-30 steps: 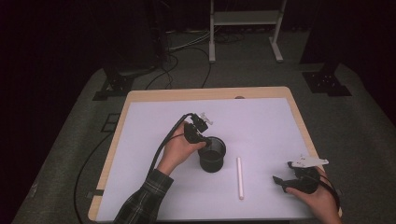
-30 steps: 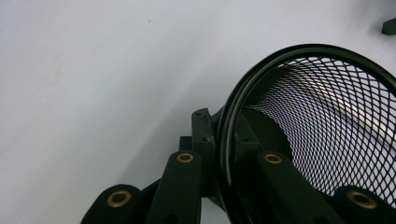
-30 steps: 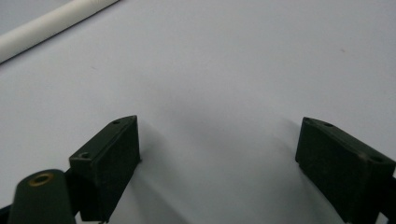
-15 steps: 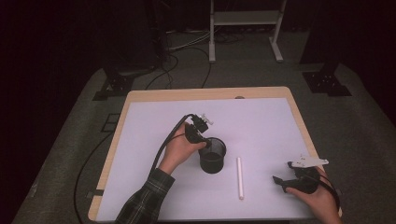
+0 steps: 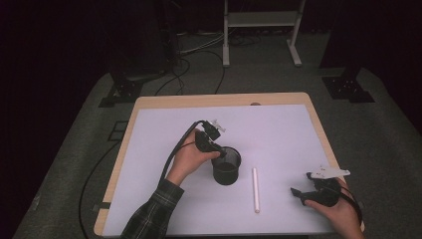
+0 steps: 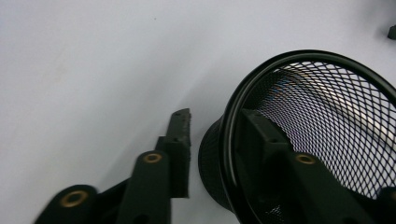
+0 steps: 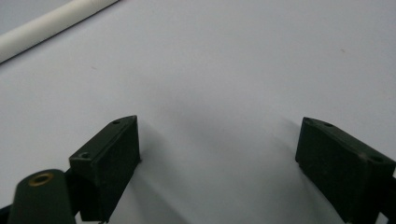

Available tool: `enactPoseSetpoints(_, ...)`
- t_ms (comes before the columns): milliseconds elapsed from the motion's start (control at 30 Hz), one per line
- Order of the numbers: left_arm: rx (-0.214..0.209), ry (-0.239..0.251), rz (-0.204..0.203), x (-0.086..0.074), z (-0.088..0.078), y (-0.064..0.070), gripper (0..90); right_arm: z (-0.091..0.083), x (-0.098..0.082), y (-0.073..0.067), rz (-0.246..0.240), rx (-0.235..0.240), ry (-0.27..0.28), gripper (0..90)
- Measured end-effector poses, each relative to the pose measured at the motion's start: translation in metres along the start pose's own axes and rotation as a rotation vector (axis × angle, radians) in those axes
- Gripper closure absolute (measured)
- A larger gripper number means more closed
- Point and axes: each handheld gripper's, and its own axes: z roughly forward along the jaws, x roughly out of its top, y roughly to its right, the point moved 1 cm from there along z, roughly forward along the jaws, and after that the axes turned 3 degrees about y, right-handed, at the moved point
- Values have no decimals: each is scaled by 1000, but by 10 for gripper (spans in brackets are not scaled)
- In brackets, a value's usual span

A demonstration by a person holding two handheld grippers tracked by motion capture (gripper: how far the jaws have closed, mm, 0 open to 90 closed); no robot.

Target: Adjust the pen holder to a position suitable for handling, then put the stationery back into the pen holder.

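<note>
The left hand-held gripper has just been opening, its jaws straddling the cup wall without pressing, mid-counter. Release seems underway. The right hand-held gripper gapes empty; next, likely lifting the tube at three o'clock.

A table stands in the middle of the scene, with a sheet lying on it. A mesh cup stands upright on the sheet, a little left of its centre. The left gripper is at the cup's left rim, one jaw inside the cup and one outside, apart from the wall. Just right of the cup lies a tube, pointing near to far. The right gripper rests well right of the tube, near the table's near right corner. A stand is on the floor beyond the table's far edge.
</note>
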Motion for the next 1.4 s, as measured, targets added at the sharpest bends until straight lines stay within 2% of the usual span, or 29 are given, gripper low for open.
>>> enactPoseSetpoints(67, 3, 17, -1, 0, -3, 0, 525, 0, 0, 0, -1, 0, 0, 127)
enactPoseSetpoints(233, 0, 60, 5, 0, -11, 1, 450, 0, 0, 0, 0, 0, 0, 127)
enactPoseSetpoints(300, 5, 71, 12, 0, -14, 1, 382, 0, 0, 0, 0, 0, 0, 127)
enactPoseSetpoints(400, 3, 98, 8, -2, -20, 1, 348, 0, 0, 0, 1, 0, -1, 127)
enactPoseSetpoints(567, 14, 118, 4, -9, -31, -1, 326, 0, 0, 0, -1, 0, 1, 127)
enactPoseSetpoints(1033, 68, 154, -46, -44, -69, -14, 315, 0, 0, 0, 1, 0, -2, 127)
enactPoseSetpoints(1367, 95, 163, -82, -73, -76, -18, 295, 0, 0, 0, 1, 1, -1, 126)
enactPoseSetpoints(1400, 98, 167, -89, -80, -77, -18, 294, 0, 0, 0, 0, 1, 0, 126)
